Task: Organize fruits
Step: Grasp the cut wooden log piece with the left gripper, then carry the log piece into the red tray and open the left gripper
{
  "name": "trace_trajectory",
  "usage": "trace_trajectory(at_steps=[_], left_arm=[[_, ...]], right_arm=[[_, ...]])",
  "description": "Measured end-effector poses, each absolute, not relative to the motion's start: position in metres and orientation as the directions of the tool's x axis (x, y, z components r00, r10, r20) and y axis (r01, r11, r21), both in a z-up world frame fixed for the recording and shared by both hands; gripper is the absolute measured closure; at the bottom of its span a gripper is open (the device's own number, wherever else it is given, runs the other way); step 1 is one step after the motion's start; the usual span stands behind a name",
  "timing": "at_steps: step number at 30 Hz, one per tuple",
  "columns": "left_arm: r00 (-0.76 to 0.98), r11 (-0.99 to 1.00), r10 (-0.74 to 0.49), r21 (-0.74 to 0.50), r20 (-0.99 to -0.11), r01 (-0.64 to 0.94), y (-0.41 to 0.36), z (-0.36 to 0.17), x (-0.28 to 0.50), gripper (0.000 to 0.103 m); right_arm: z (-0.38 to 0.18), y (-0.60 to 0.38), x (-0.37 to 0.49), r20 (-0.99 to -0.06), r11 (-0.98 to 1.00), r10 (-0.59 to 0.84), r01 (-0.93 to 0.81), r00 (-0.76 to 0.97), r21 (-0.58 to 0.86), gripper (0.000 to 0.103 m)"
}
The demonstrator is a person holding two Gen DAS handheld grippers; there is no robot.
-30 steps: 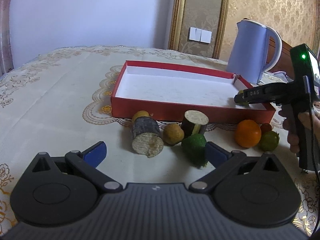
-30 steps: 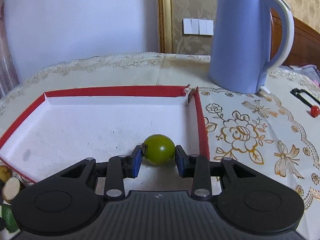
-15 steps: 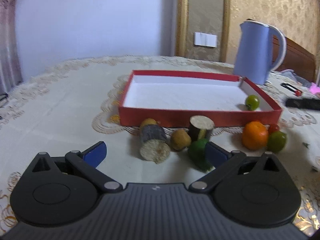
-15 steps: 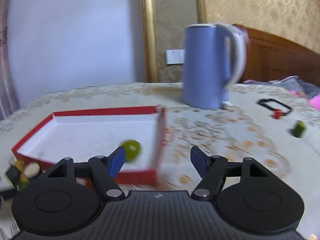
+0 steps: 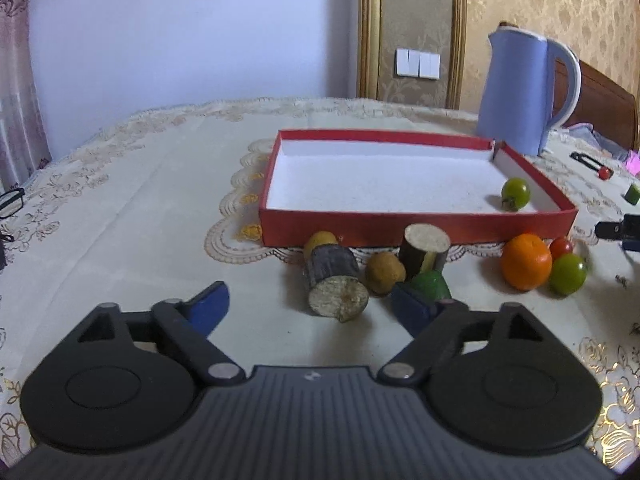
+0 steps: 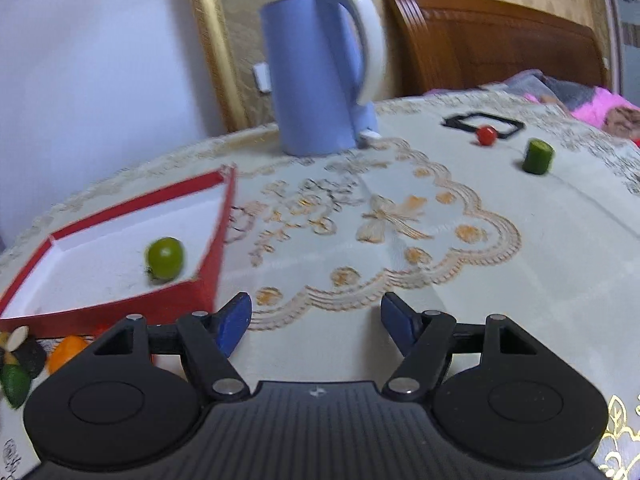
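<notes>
Red tray (image 6: 208, 268): green tomato (image 6: 165, 258) (left of fingers (image 6: 235, 322))

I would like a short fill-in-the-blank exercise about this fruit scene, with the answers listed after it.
1. The red tray holds ____ fruit, a green tomato.
2. The orange lies ____ the tray.
3. The kettle is ____ in colour.
4. Both hand-held grippers, left and right, are ____.

Answers: one; outside; blue; open

A red tray (image 5: 408, 232) with a white floor holds a green tomato (image 5: 515, 194), an orange fruit (image 5: 525, 261) sits just outside it, beyond it a lavender-blue kettle (image 5: 516, 88), all on cream, gold-embroidered cloth (image 5: 120, 200).
</notes>
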State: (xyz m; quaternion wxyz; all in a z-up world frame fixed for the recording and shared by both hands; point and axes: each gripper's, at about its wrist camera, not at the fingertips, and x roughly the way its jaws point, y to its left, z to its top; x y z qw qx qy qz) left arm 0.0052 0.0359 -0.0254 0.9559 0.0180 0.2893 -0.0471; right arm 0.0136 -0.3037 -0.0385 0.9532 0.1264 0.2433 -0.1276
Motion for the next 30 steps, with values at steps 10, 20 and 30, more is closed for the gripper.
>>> trace_trajectory(at_steps=[10,20,30], left_arm=[[0.815,0.994,-0.089,0.002,-0.573,0.11,0.033,-0.033,0.022,0.05],[0.818,0.99,-0.116,-0.001,-0.564,0.14,0.029,-0.033,0.021,0.067],[0.822,0.99,-0.126,-0.012,-0.555,0.143,0.03,-0.034,0.02,0.068]], right_arm=[[-0.035,-0.284,-0.01,-0.482,0.955,-0.232,0.291,0.845,0.049,0.03],[-0.034,-0.267,-0.022,-0.436,0.98,-0.178,0.2,0.882,0.006,0.03],[-0.044,-0.272,-0.008,-0.522,0.975,-0.188,0.222,0.832,0.004,0.028]])
